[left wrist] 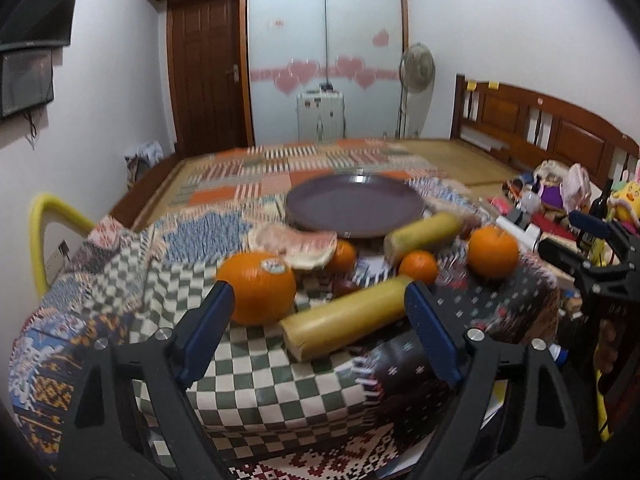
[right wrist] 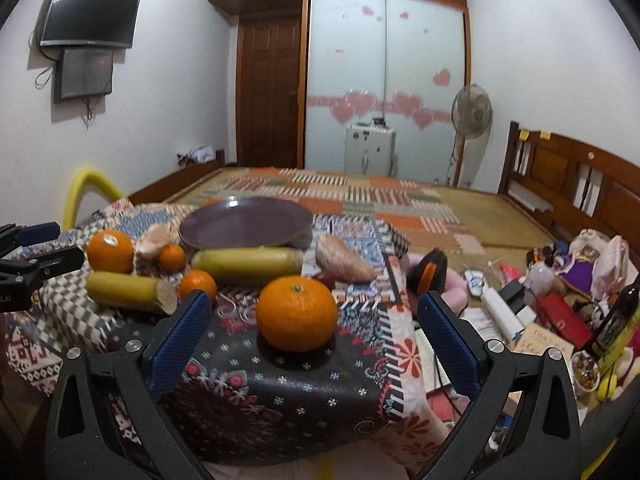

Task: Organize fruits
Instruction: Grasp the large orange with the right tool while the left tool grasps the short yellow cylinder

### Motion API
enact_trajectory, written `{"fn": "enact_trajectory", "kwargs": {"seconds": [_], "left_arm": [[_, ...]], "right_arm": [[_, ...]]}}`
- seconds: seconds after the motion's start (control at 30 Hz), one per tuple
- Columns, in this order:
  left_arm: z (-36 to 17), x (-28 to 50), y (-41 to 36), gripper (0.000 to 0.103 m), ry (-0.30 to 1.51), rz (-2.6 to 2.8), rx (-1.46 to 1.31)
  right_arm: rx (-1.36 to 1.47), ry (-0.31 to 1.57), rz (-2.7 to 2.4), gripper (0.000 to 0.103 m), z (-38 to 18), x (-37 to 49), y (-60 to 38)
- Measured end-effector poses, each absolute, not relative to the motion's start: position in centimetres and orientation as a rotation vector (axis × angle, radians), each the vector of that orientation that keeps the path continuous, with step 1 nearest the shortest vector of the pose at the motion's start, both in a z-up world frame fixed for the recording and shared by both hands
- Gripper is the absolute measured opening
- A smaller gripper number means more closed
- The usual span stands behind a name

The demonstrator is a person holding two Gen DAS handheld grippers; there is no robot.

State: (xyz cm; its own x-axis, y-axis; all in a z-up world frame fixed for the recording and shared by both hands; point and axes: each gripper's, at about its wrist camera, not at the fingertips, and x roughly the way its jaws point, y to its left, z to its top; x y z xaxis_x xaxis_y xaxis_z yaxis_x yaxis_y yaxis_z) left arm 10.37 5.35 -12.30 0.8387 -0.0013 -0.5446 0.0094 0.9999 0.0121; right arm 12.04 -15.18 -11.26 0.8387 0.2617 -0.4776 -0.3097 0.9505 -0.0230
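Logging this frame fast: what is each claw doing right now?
Left claw: open, holding nothing.
Right claw: open, holding nothing.

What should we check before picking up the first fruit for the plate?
1. Plate free of fruit: ok, nothing on it.
2. Right hand-held gripper open: ok, jaws wide apart.
3. Big orange lined up between the right fingers: ok, roughly centred, not touched.
4. Left hand-held gripper open: ok, holding nothing.
5. Left target single: not ok, the sugarcane piece and stickered orange both sit between its fingers.
6. Cloth flat under the fruit: cannot tell, it looks rumpled.
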Motion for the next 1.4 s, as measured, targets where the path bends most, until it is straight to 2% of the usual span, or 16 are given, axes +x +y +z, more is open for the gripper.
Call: {"fn": "enact_trajectory", "kwargs": {"seconds": [0.17,0.4,0.53,0.7,0.77,0.9,1.17,1.4], "left_arm": [[-14.1,11.9,6.3,0.087,0.642,-0.022,-0.008],[-15.7,13.1,6.1,0.087,0.675,-0.039,-0.002],[-16.0,13.3,5.9,0.080,0.677,-0.033,-0.003],[-16.3,13.4,6.0,0.069,0.698,-0.062,-0.024],[-16.4,13.3,5.8,0.065,0.701,-0.050,-0.016],[-16.3,12.8,5.6,0.052,0.711,-0.052,-0.019],[-15.3,11.3,4.8,0.052,0.723,-0.106,0.015],[-14.2,13.2,4.6,0.052,0.713,-0.126,0.068]], "right_arm": [[-0.092,0.545,0.336,0.090,-12.6,13.6,-15.0],[-0.077,0.582,0.367,0.084,-13.9,15.2,-14.3],[-0.048,0.613,0.393,0.072,-14.4,16.1,-14.1],[0.001,0.655,0.422,0.071,-14.8,16.8,-14.1],[0.000,0.654,0.426,0.064,-14.7,16.8,-13.9],[-0.015,0.645,0.421,0.063,-14.7,16.6,-13.5],[-0.017,0.651,0.418,0.063,-14.6,16.7,-13.7],[0.008,0.657,0.425,0.063,-14.7,17.0,-14.0]]}}
